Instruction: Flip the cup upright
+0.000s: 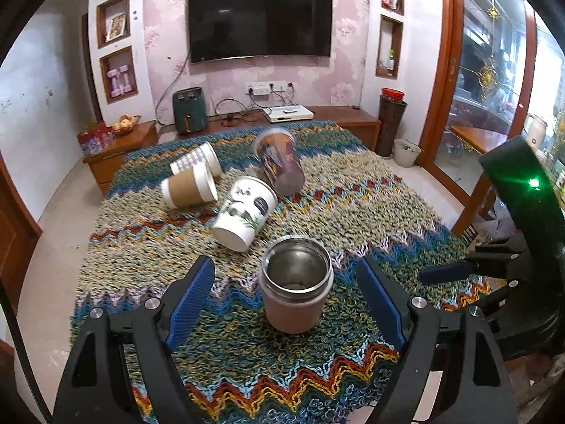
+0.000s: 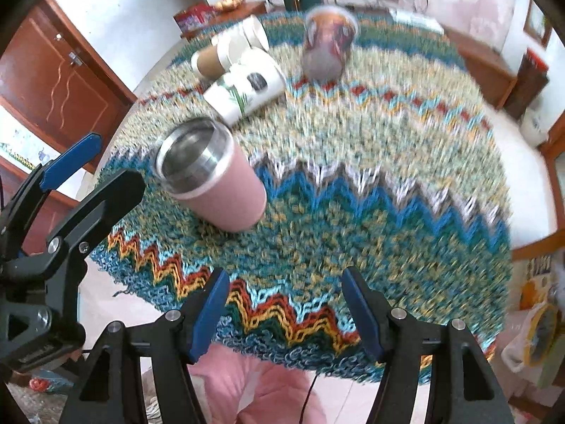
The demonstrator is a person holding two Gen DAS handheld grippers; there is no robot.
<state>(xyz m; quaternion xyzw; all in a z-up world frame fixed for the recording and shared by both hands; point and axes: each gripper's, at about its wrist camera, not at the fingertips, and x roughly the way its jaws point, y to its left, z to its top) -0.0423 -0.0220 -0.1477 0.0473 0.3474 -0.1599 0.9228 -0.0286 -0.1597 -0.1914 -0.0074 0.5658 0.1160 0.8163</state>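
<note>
Pink steel cup [image 1: 296, 284] stands upright at lower centre of the left view, on the knitted cloth [image 1: 353, 212] over the counter; inside looks empty. Left tool [image 1: 285, 286] spread wide either side, not touching. Right tool [image 2: 282, 304] also apart, holding nothing. Four paper/plastic cups [image 1: 245, 212] upper centre lie tipped, prob. left to do.

In the left wrist view, a steel-lined tumbler [image 1: 296, 284] is seen upright on the knitted table cover [image 1: 370, 205], low in the frame's centre. Above and left of it, four cups are laid on their sides: a leaf-printed paper cup [image 1: 244, 213] nearest, a sleeved cup [image 1: 189, 188] and checked cup [image 1: 196, 160] further left, a printed plastic cup [image 1: 280, 162] upper centre.
</note>
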